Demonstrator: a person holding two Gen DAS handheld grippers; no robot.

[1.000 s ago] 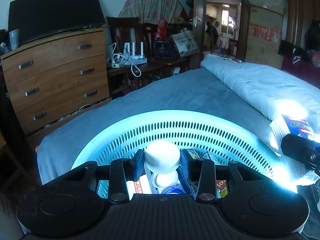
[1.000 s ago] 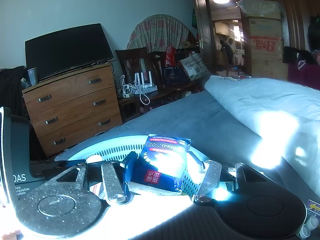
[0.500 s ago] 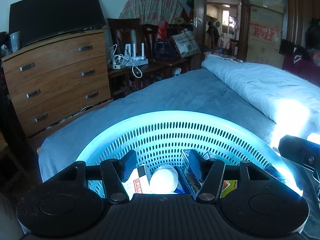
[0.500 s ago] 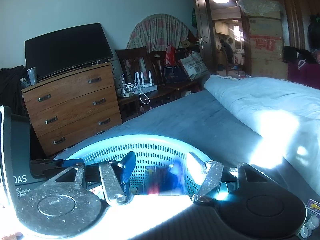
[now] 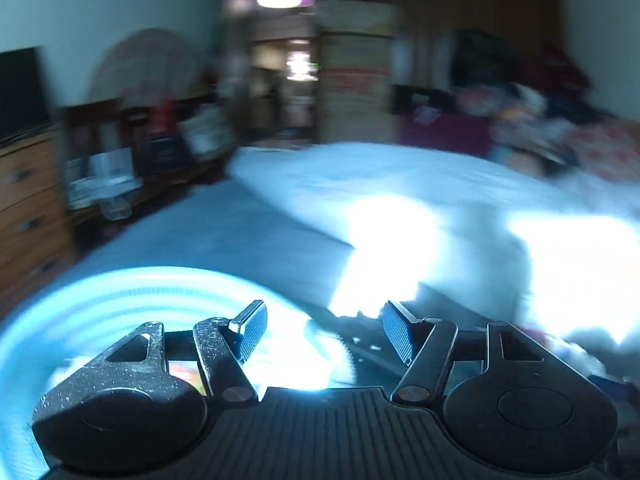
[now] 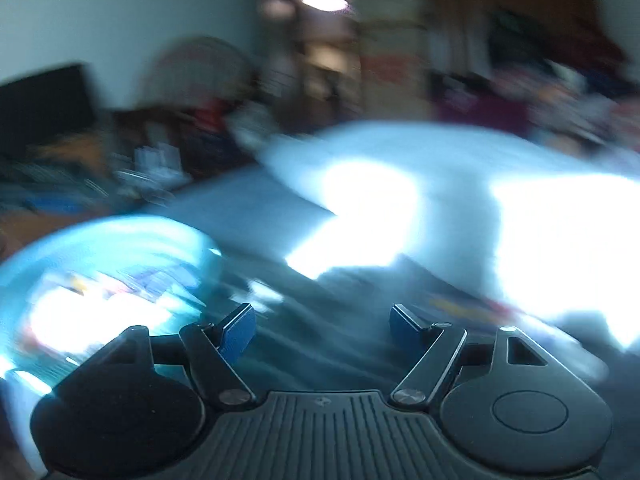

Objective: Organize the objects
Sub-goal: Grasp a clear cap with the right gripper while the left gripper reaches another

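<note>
Now both emptied: left gripper (image 5: 324,330) and right gripper (image 6: 322,330) opened wider, holding nothing, blue basket (image 5: 120,284) at nine o'clock; next, probably another pickup.

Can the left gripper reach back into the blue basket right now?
Probably yes. The left gripper is empty, its jaws opening, and the blue basket sits close on its left with its top uncovered. The picture is blurry, though.
</note>
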